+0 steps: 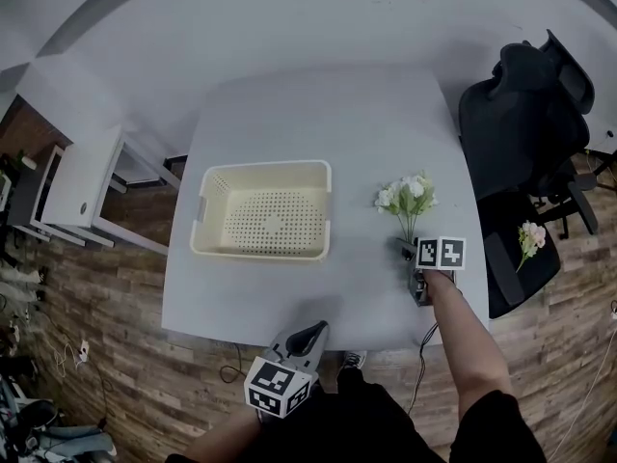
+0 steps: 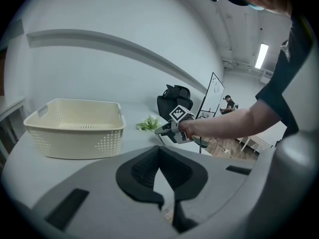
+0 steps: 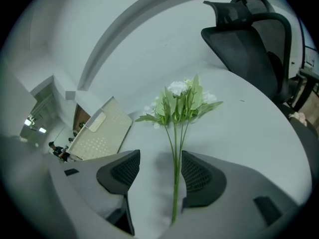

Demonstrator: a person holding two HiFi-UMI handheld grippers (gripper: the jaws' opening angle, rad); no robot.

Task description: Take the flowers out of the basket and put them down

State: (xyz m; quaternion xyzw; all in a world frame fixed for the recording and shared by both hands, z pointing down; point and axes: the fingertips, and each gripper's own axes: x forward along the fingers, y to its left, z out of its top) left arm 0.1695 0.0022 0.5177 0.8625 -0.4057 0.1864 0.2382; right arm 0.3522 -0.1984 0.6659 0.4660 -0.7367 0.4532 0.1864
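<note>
Flowers: the white bunch (image 3: 180,101) lies flat on the grey table (image 1: 366,133), well to the right of the basket (image 1: 265,166). Its heads point away from me and its stems point towards me.
Basket: cream, perforated and empty as far as I can see, so I judge this bunch is already out and set down.
Right tongs (image 3: 159,171): the jaws are spread wide. The green stems run between the pads, closer to the right one, and nothing is clamped.
Left tongs (image 2: 160,173): they hover near the table's front edge with the pads drawn together and nothing between them.
Weight: I expect very light, needing no real lifting effort.
Stiffness: the stems look thin and springy. The bunch would likely droop or swing if I held it far from the heads.
Fragility: the petals and leaves look soft and easy to crush, so I keep the pads off them.
Where to hold: on the bundled stems, midway down where they run together, with gentle pressure. Loose stems could slip or fan apart.
Other: a pinkish bunch (image 1: 529,239) rests on the black office chair (image 1: 521,114).
</note>
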